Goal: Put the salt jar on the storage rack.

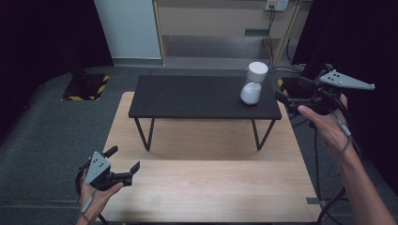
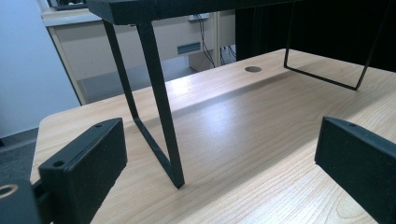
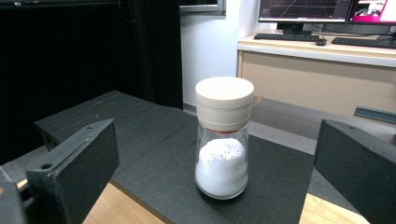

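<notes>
A clear glass jar (image 1: 253, 86) with a cream screw lid, half full of white powder, stands upright at the right end of a low black shelf (image 1: 187, 96). My right gripper (image 1: 281, 90) hovers just right of the jar, open and not touching it. In the right gripper view the jar (image 3: 223, 140) stands a little beyond the wide-apart jaws of the right gripper (image 3: 217, 158). My left gripper (image 1: 126, 158) is open and holds nothing at the near left corner of the wooden table (image 1: 206, 183). In its own view the left gripper (image 2: 219, 172) faces a shelf leg (image 2: 159, 102).
The shelf stands on thin black wire legs across the far half of the table. A cable hole (image 2: 253, 69) is cut in the tabletop. A yellow-and-black striped base (image 1: 87, 86) sits on the floor at far left. A desk with monitors (image 3: 317, 9) lies behind the jar.
</notes>
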`<state>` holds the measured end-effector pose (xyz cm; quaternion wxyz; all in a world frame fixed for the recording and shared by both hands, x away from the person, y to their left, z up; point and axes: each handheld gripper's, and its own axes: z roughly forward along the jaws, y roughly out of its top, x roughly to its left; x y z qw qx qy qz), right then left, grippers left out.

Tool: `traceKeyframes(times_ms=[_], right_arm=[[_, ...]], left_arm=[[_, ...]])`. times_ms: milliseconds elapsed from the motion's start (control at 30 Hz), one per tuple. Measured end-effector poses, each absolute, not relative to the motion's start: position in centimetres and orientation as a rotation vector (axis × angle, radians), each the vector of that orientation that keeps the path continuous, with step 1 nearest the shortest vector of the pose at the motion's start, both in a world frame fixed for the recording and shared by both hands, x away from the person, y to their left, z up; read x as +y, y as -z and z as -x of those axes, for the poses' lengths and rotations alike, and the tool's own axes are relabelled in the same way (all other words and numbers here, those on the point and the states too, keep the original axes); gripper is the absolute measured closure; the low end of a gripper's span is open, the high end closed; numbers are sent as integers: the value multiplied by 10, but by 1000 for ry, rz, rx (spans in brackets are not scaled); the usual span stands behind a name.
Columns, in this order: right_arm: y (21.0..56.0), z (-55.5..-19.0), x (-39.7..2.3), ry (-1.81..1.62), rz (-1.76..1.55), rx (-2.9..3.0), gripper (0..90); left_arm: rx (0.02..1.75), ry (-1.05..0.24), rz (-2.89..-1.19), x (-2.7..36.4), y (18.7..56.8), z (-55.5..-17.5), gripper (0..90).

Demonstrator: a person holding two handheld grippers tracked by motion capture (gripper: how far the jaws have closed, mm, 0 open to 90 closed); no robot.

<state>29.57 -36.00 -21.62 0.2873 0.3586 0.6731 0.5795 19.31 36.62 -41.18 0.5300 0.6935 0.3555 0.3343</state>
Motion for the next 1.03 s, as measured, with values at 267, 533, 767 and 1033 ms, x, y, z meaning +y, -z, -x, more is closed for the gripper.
traceKeyframes(times_ms=[267,533,767,1033], right_arm=[[216,-298,-364,-1552,-977,1803,4],[216,-300,-364,-1548,-974,1815,5],[214,-300,-362,-1546,-970,1820,7],[214,-302,-361,-1546,-968,1825,8]], left_arm=[[845,-798,-1657,365,412,-194,10],[848,-796,-1659,366,412,-194,10],[848,-796,-1660,366,412,-194,10],[849,-795,-1659,366,412,-195,10]])
